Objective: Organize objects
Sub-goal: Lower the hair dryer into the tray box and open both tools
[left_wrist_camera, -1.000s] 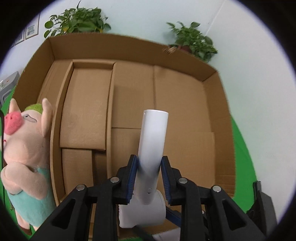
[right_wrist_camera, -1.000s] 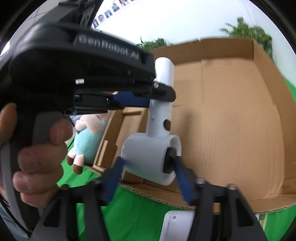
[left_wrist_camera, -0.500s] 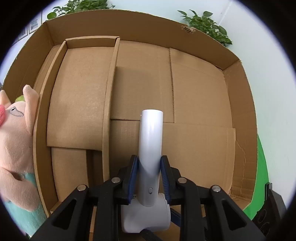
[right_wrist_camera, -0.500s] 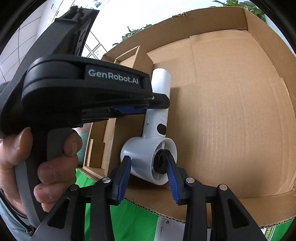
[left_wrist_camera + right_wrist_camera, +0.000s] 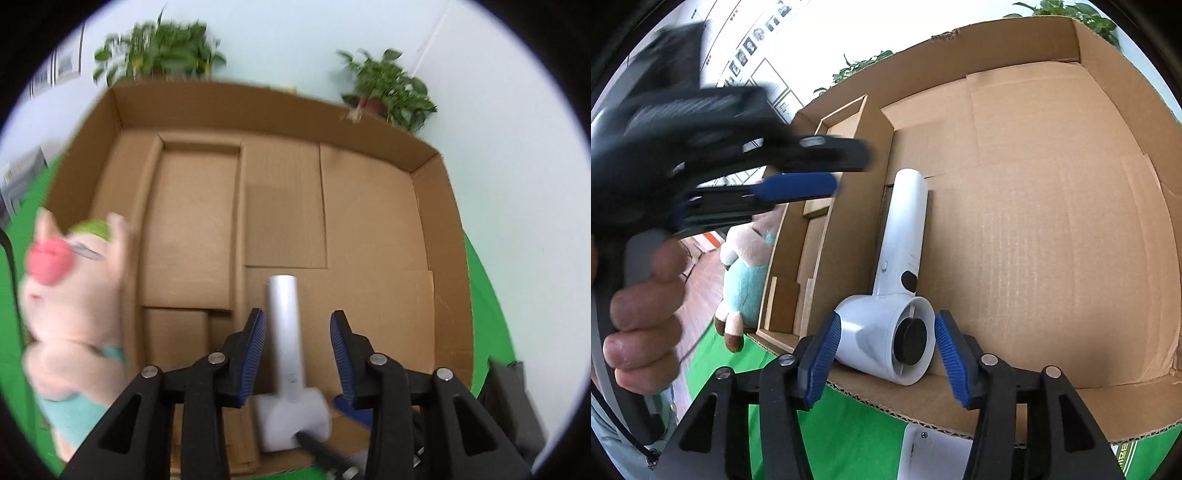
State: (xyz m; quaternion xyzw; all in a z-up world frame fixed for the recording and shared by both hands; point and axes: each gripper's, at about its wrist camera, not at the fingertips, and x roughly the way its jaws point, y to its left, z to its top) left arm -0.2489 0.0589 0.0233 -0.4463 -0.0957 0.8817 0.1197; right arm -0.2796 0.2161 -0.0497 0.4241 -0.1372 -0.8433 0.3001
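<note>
A white hair dryer (image 5: 897, 295) lies on the floor of the big cardboard box (image 5: 1052, 229), its handle pointing to the box's far side and its head at the near edge. In the left wrist view the hair dryer (image 5: 286, 354) lies between my spread fingers, untouched. My left gripper (image 5: 297, 332) is open above the handle; it shows blurred at the left of the right wrist view (image 5: 827, 173). My right gripper (image 5: 886, 343) is open, its blue pads on either side of the dryer's head with small gaps.
A pink plush pig (image 5: 70, 295) in a teal outfit leans on the box's left outer wall. A cardboard divider (image 5: 238, 229) splits off narrow compartments at the box's left. Potted plants (image 5: 388, 88) stand behind. A white object (image 5: 934, 454) lies on the green surface under my right gripper.
Both grippers have opened and let go of the hair dryer, which now lies on the box floor. The left gripper has pulled back and up, blurred by motion.
</note>
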